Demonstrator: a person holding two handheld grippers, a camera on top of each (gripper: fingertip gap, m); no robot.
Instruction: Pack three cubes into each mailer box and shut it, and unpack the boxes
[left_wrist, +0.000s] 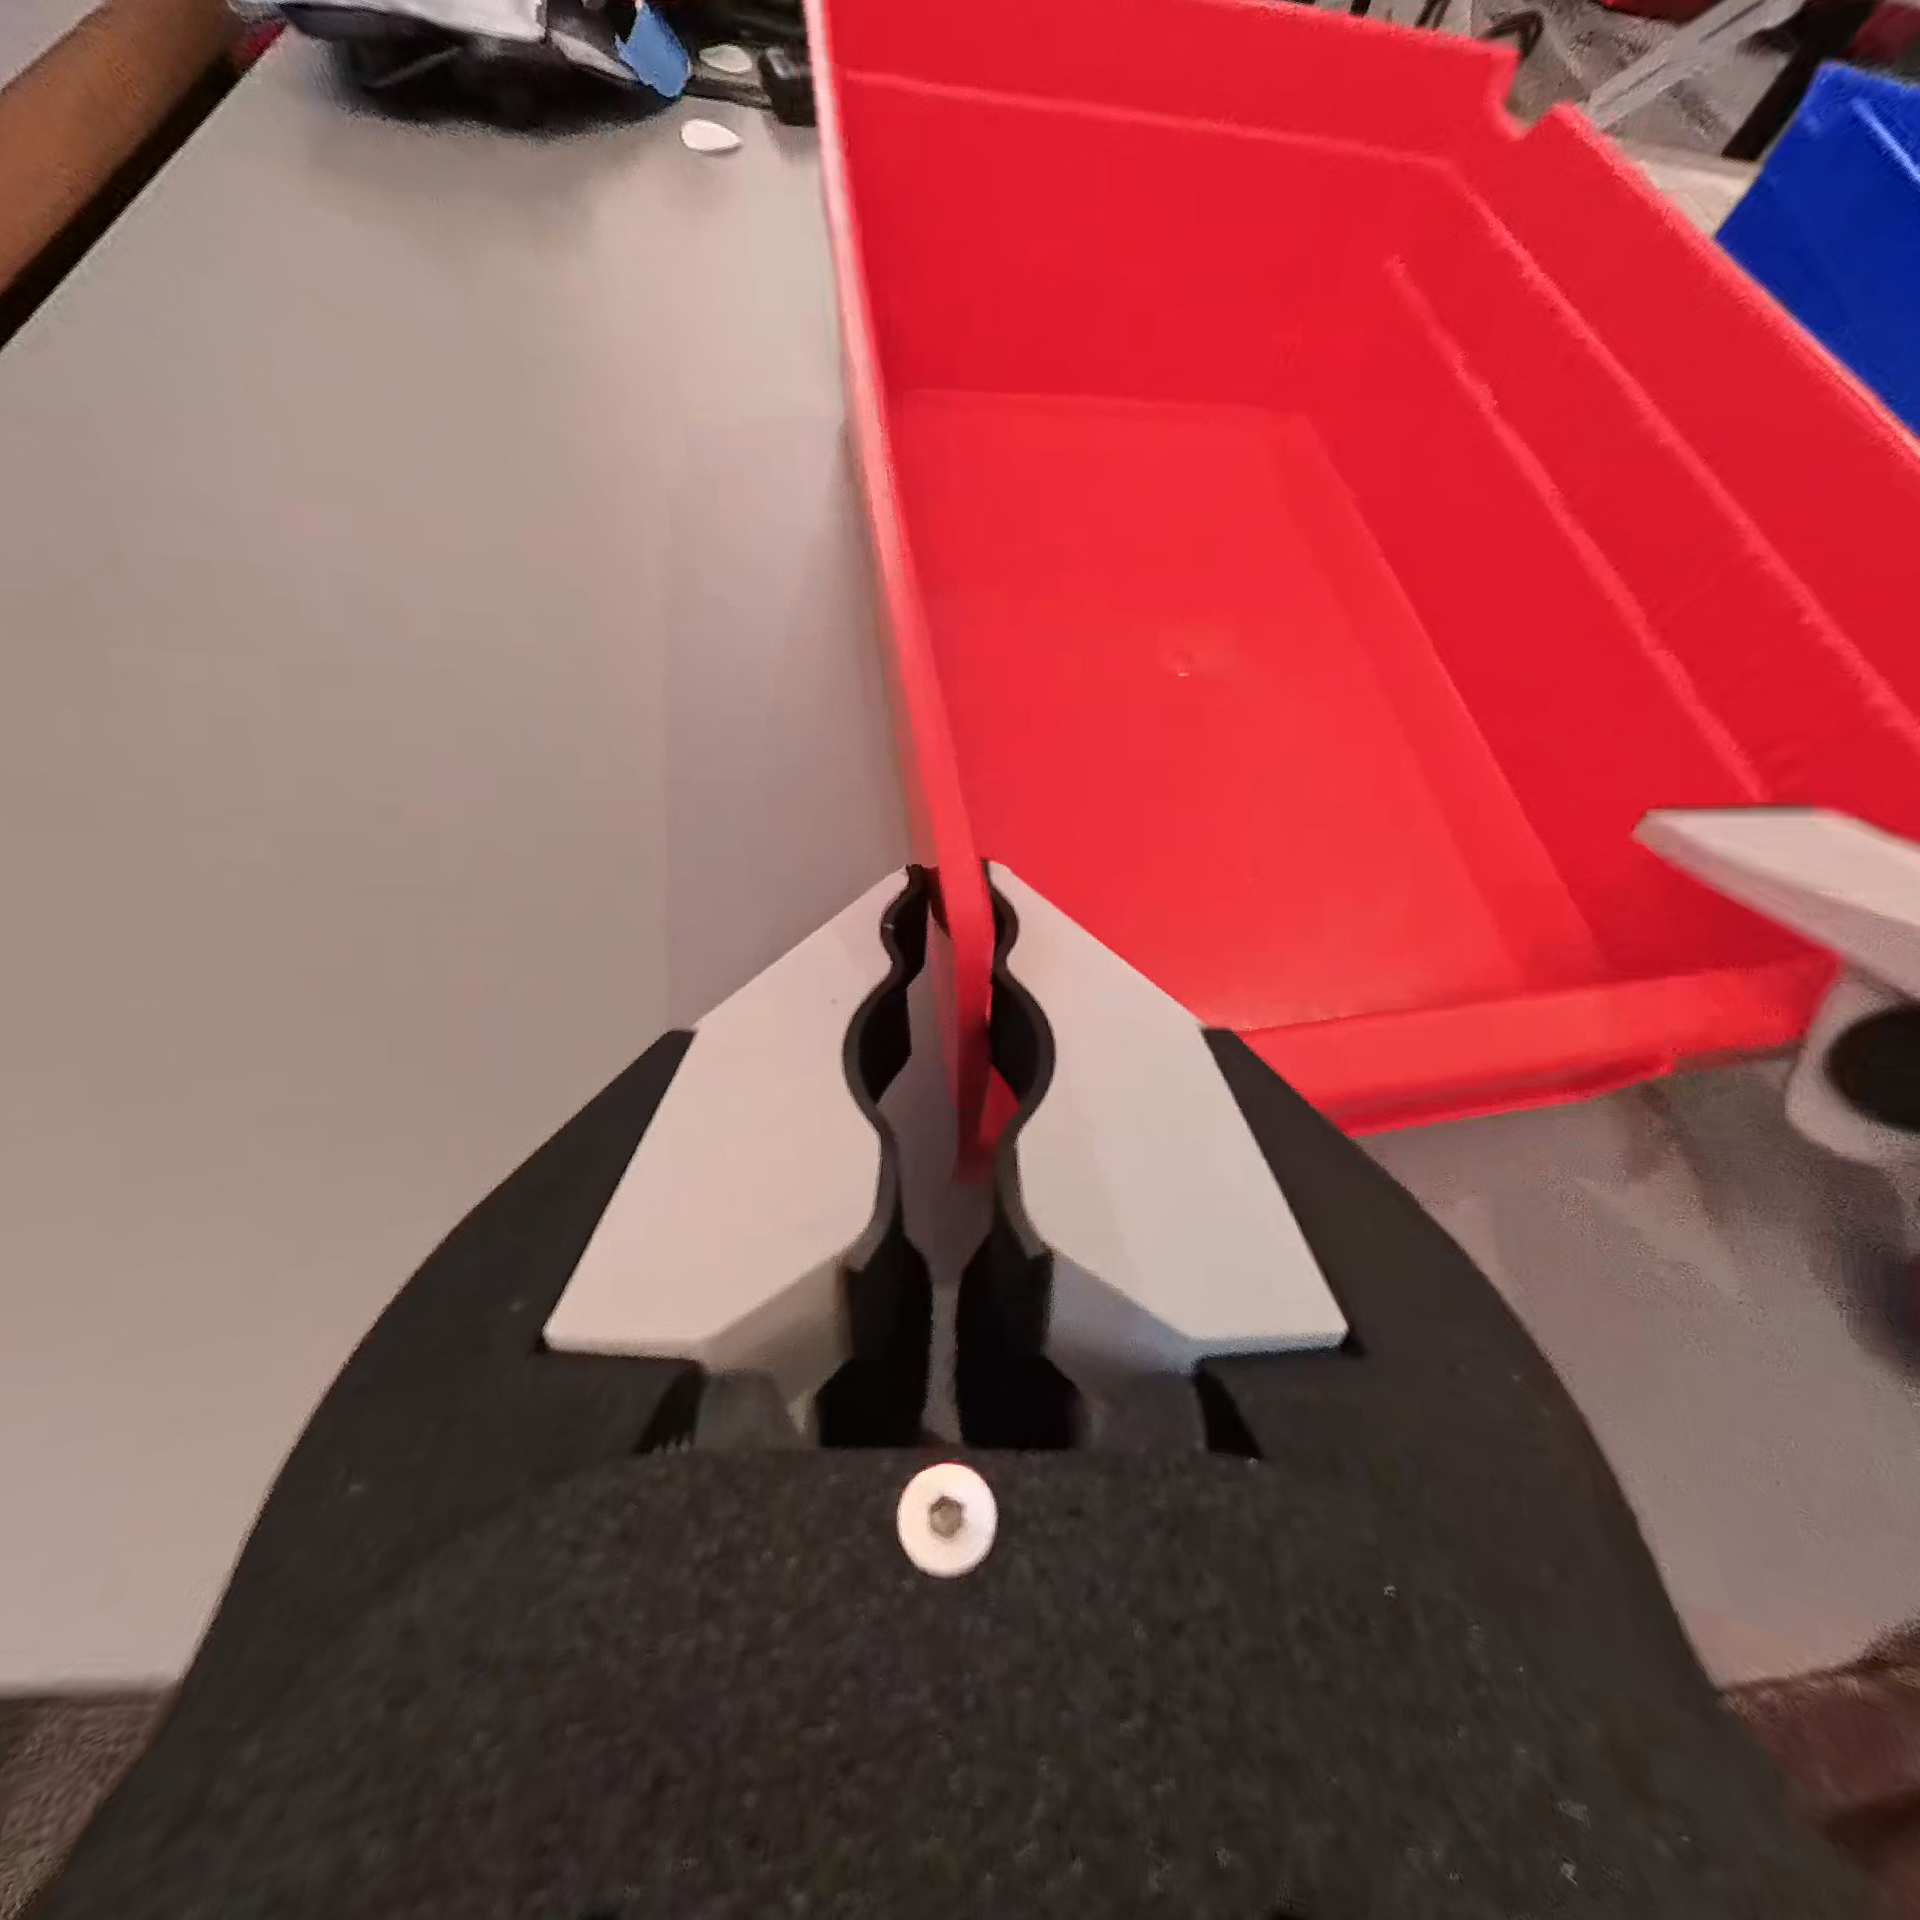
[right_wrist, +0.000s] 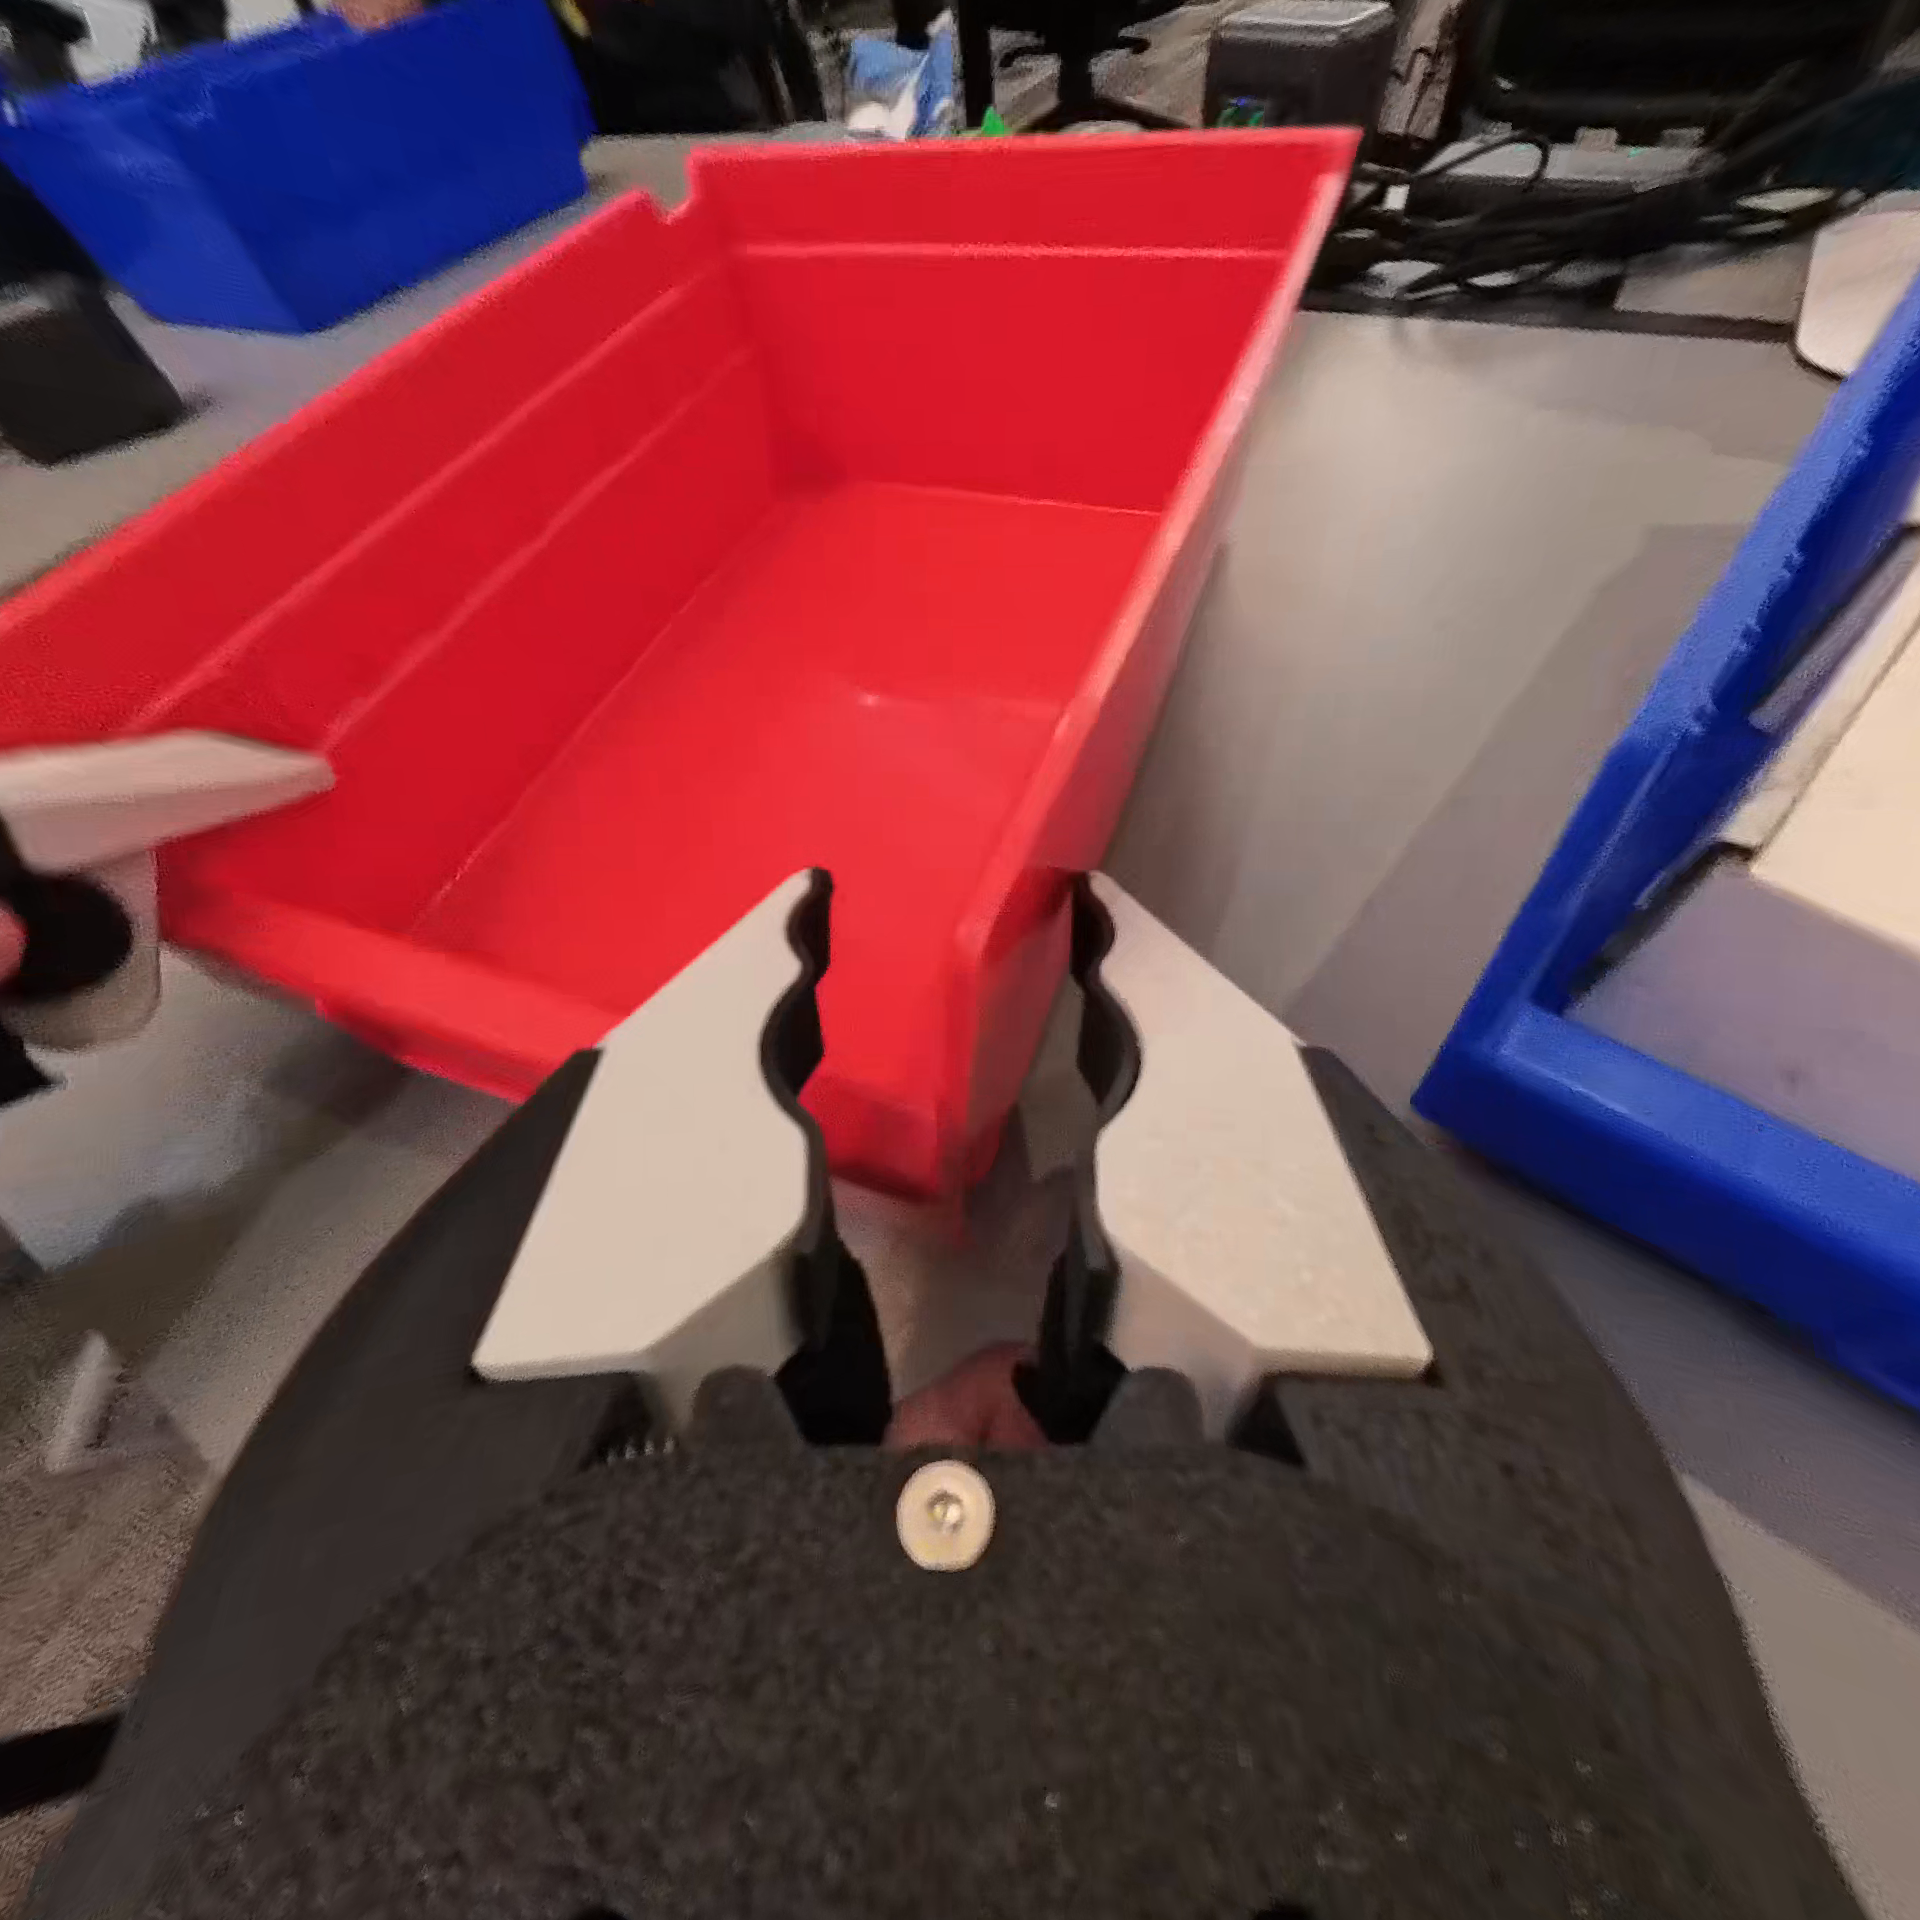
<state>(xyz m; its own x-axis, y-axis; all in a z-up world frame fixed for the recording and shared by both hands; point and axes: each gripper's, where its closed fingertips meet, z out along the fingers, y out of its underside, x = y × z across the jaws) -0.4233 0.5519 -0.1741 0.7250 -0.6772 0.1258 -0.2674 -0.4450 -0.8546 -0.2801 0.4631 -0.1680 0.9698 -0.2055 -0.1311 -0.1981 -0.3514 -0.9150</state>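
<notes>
Right now my left gripper (left_wrist: 954, 883) is clamped on the red bin's (left_wrist: 1195, 675) left wall, my right gripper (right_wrist: 951, 883) spread astride its near-right corner, bin running lengthwise away.

A pale grey surface (left_wrist: 416, 623) runs back toward a cluttered far end, where a tangle of black cables (right_wrist: 1558, 218) lies. Speckled grey carpet floor (right_wrist: 94, 1538) shows below the near edge. A brown wooden panel (left_wrist: 94, 135) stands at the far left.
</notes>
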